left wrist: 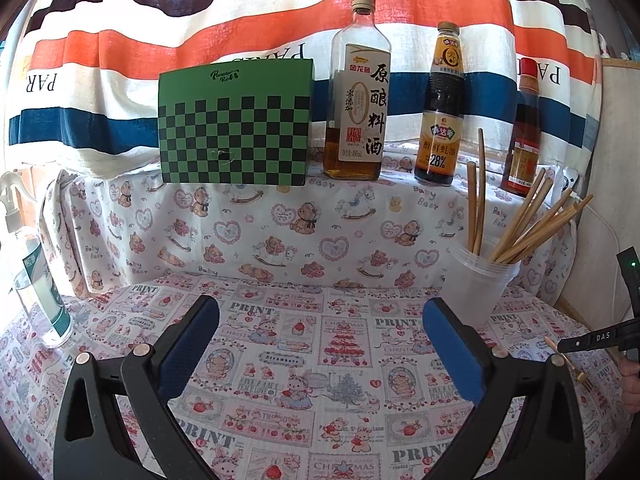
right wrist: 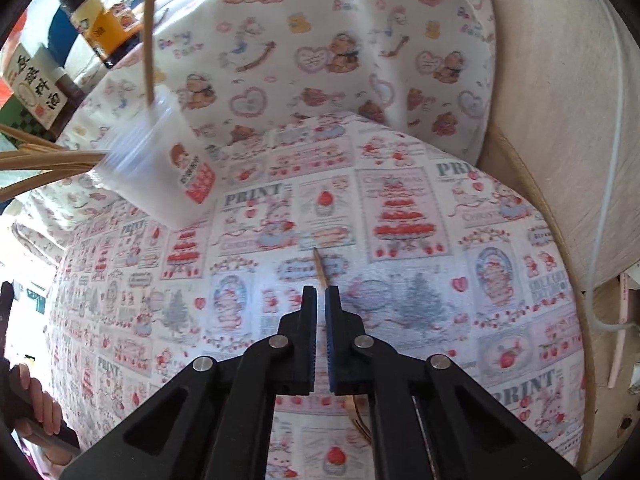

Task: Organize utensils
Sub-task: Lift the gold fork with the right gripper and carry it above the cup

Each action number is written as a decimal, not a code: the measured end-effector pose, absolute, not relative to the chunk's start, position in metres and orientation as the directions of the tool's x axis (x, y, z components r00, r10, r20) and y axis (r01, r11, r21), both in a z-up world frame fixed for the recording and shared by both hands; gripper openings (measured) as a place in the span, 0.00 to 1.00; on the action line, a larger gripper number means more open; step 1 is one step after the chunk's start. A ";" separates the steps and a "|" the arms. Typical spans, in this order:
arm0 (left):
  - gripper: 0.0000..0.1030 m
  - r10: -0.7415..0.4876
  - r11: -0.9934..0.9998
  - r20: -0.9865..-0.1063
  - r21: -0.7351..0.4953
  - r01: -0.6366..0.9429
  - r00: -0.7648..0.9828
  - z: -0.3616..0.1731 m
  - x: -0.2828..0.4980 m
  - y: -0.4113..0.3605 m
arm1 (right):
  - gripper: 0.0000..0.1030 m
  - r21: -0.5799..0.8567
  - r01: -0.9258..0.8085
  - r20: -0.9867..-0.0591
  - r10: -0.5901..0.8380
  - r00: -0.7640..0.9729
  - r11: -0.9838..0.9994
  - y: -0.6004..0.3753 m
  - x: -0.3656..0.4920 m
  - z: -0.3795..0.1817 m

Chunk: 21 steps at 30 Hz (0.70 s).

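Observation:
A clear plastic cup (left wrist: pixel 476 280) holding several wooden chopsticks (left wrist: pixel 532 224) stands at the right of the printed tablecloth. My left gripper (left wrist: pixel 320 312) hovers over the cloth with its blue-padded jaws wide open and nothing between them. My right gripper (right wrist: pixel 320 290) points steeply down at the cloth, shut on a small fork. The fork's wooden handle tip (right wrist: pixel 320 268) pokes out past the fingertips and its tines (right wrist: pixel 360 416) show beneath the fingers. In the left wrist view the fork (left wrist: pixel 584 380) hangs by the right gripper (left wrist: pixel 592 338). The cup (right wrist: pixel 160 184) is up-left of it.
On a raised ledge at the back stand a green checkered box (left wrist: pixel 236 128), a cooking wine bottle (left wrist: pixel 358 100), a dark sauce bottle (left wrist: pixel 440 112) and a red-capped bottle (left wrist: pixel 524 132). A spray bottle (left wrist: pixel 36 272) stands far left. A white cable (right wrist: pixel 608 184) runs along the right wall.

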<state>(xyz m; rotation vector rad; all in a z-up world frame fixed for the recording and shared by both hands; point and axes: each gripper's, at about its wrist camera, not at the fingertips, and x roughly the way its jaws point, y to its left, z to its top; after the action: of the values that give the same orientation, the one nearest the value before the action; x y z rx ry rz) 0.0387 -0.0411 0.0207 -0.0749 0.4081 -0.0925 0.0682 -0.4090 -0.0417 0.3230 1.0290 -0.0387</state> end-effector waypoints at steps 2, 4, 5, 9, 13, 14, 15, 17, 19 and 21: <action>0.98 -0.103 0.993 -0.389 -0.089 0.074 0.915 0.021 0.038 -0.041 | 0.04 0.245 0.142 -0.843 0.139 0.519 0.959 -0.399 0.069 -0.042; 0.98 -0.099 0.994 -0.388 -0.085 0.071 0.916 0.021 0.039 -0.041 | 0.04 0.185 0.131 -0.834 0.086 0.545 0.974 -0.390 0.069 -0.037; 0.98 -0.102 0.994 -0.389 -0.087 0.073 0.915 0.021 0.039 -0.041 | 0.05 0.128 0.150 -0.819 0.019 0.573 0.980 -0.387 0.067 -0.032; 0.98 -0.099 0.994 -0.391 -0.087 0.071 0.915 0.020 0.039 -0.041 | 0.35 0.031 0.181 -0.773 -0.091 0.627 0.983 -0.387 0.063 -0.022; 0.98 -0.093 0.994 -0.397 -0.082 0.065 0.913 0.018 0.041 -0.041 | 0.39 0.073 0.150 -0.789 -0.035 0.613 0.986 -0.391 0.076 -0.031; 0.98 -0.091 0.995 -0.399 -0.080 0.064 0.912 0.017 0.042 -0.041 | 0.31 0.048 0.148 -0.799 -0.051 0.599 0.988 -0.390 0.081 -0.035; 0.98 -0.090 0.995 -0.401 -0.079 0.063 0.912 0.017 0.043 -0.041 | 0.27 0.020 0.144 -0.811 -0.068 0.581 0.989 -0.388 0.088 -0.039; 0.98 -0.090 0.995 -0.405 -0.077 0.064 0.910 0.016 0.044 -0.041 | 0.17 -0.007 0.146 -0.827 -0.088 0.555 0.989 -0.385 0.095 -0.048; 0.98 -0.088 0.995 -0.409 -0.077 0.062 0.908 0.015 0.045 -0.041 | 0.09 -0.023 0.152 -0.823 -0.105 0.558 0.988 -0.383 0.098 -0.048; 0.98 -0.090 0.995 -0.410 -0.082 0.062 0.907 0.015 0.045 -0.039 | 0.04 -0.022 0.147 -0.824 -0.102 0.558 0.989 -0.381 0.099 -0.049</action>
<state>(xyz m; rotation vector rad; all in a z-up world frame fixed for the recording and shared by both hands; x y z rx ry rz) 0.0450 -0.0395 0.0153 -0.0672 0.4267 -0.0786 0.0986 -0.3814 -0.0494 0.0511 0.9680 -0.1469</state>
